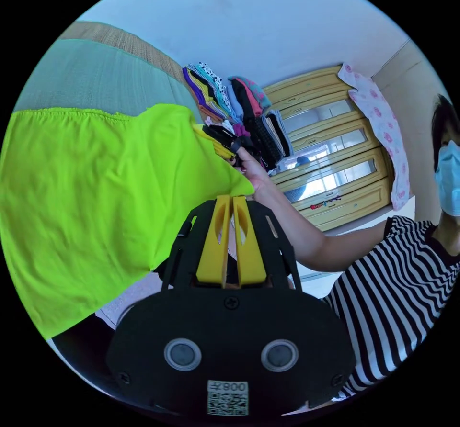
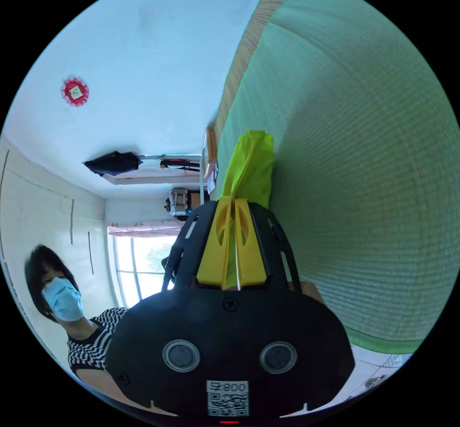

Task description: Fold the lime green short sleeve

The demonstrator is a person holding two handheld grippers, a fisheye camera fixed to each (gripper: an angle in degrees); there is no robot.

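Observation:
The lime green short sleeve (image 1: 96,197) hangs spread in the air across the left half of the left gripper view, its corner pinched between the yellow jaws of my left gripper (image 1: 232,199), which is shut on it. The other gripper (image 1: 230,142) holds the shirt's far corner in a person's hand (image 1: 254,173). In the right gripper view, a bunched fold of the lime green shirt (image 2: 249,168) rises out of my right gripper (image 2: 235,202), whose yellow jaws are shut on the cloth. Behind it lies the green mat (image 2: 359,159).
A stack of folded clothes (image 1: 239,106) sits on the mat's far end. A yellow wooden cabinet (image 1: 330,159) with mirror panels stands behind, a pink cloth (image 1: 383,125) draped over it. A person in a striped top (image 1: 397,283) stands at right. A window (image 2: 139,259) lies beyond.

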